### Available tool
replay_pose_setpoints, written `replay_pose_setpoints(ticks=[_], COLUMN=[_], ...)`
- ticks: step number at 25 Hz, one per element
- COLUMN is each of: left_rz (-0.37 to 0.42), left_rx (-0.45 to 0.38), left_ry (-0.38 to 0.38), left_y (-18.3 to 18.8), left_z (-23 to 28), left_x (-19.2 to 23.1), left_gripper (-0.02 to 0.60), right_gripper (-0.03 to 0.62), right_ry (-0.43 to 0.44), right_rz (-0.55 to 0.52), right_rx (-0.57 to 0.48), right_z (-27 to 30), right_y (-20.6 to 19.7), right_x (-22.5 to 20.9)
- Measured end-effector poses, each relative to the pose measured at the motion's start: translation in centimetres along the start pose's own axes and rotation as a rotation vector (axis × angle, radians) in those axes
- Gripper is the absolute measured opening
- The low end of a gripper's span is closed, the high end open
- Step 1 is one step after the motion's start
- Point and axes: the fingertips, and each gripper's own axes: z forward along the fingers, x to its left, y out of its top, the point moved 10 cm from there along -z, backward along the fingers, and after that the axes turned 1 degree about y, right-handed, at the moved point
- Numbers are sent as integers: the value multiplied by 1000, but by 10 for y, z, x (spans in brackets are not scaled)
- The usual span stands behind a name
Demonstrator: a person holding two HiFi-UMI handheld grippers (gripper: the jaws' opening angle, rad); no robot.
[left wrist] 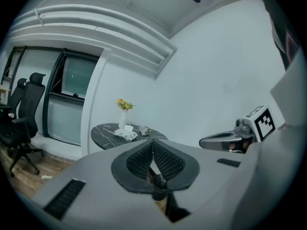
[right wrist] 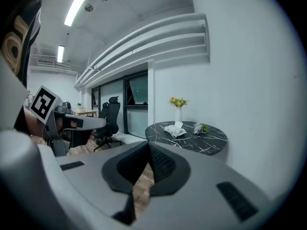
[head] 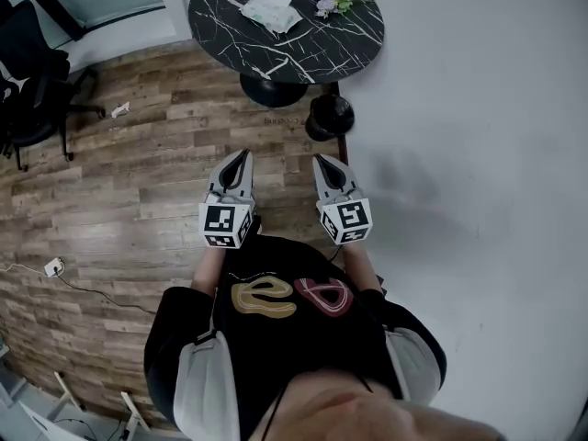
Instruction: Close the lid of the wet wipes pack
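Observation:
The wet wipes pack (head: 272, 10) is a white packet lying on a round black marble table (head: 344, 39), far ahead of me. It also shows small in the left gripper view (left wrist: 125, 134) and the right gripper view (right wrist: 174, 130). Whether its lid is up I cannot tell at this distance. My left gripper (head: 241, 157) and right gripper (head: 320, 161) are held side by side near my chest, well short of the table. Both are shut with nothing between their jaws, tips touching (left wrist: 153, 141) (right wrist: 148, 143).
A white vase with yellow flowers (right wrist: 178, 108) and a small flower sprig (head: 331, 0) share the table. A black stool or bin (head: 330, 116) stands beside the table base. Black office chairs (head: 32, 81) are at the left. A white wall (head: 478, 154) runs on the right, wood floor (head: 129, 200) below.

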Motion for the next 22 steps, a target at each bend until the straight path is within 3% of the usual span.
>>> replay_pose_setpoints(ticks=[11,22], left_rz=[13,10], left_rx=[1,18], left_ry=[-39,-51], left_y=[28,32], left_z=[55,80], left_x=[70,98], left_gripper=[17,18], right_gripper=[11,11], right_ry=[-2,-8], right_rz=[81,162], right_rx=[-10,19], right_z=[83,99], right_y=[30,31], right_x=[-6,-19])
